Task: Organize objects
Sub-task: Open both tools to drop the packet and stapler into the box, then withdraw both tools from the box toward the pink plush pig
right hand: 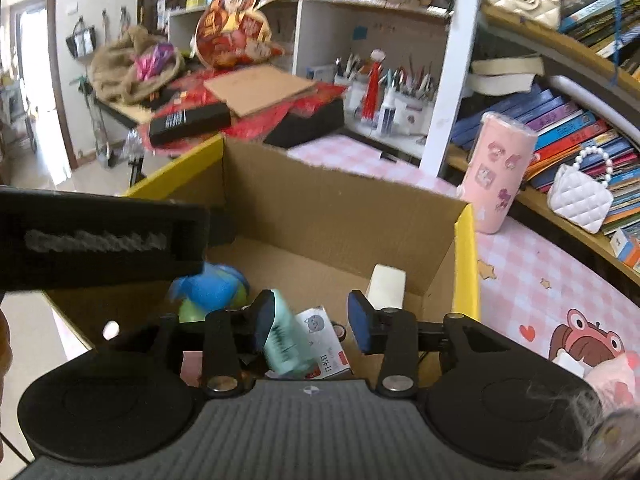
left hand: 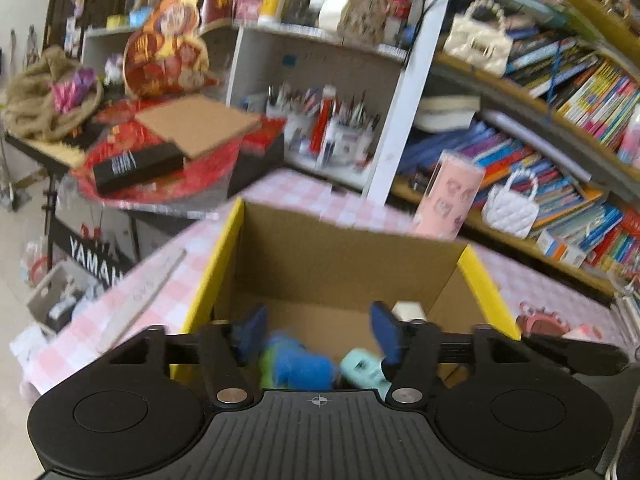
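Brown cardboard box (right hand: pixel 340 216) had yellow flap edges; surface (right hand: pixel 540 272) was pink-and-white checked; pink cylindrical cup (right hand: pixel 500 176) bore darker pink stickers.

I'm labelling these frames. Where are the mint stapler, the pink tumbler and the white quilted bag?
mint stapler (right hand: pixel 286 342), right wrist view, middle of its body
pink tumbler (right hand: pixel 500 176), right wrist view, middle of its side
white quilted bag (right hand: pixel 580 196), right wrist view, quilted front
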The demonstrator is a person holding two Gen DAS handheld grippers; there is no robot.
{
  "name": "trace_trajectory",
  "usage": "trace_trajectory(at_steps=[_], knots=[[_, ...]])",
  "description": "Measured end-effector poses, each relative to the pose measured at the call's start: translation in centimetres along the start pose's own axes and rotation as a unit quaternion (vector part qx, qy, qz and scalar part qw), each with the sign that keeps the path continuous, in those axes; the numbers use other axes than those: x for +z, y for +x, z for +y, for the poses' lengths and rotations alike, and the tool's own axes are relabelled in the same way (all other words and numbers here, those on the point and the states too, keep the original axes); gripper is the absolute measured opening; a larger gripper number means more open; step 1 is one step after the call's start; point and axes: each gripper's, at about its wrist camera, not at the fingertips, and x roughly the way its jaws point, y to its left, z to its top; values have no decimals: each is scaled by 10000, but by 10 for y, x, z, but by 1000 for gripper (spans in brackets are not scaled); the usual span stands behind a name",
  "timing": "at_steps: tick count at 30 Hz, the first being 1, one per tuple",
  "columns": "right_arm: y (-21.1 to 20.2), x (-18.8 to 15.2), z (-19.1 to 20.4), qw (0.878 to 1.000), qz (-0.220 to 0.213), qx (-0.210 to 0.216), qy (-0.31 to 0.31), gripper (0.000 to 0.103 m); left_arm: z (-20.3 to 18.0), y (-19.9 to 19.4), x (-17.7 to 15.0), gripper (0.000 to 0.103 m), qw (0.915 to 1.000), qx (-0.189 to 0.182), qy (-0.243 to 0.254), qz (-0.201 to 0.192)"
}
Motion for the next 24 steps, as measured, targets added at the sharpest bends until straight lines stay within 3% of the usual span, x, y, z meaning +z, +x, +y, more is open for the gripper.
trace_trajectory(at_steps=[5, 11, 24], knots=[[-37, 1, -4, 9989, -381, -118, 252, 40, 2, -40, 3, 65, 9991, -115, -88, -399], [-84, -14, 1, 9961, -677, -351, 432, 43, 8, -89, -11, 74, 9980, -103, -136, -612], [-143, -90, 35, 9965, -249, -515, 618, 50, 18, -141, -79, 78, 9999, 60, 77, 32]])
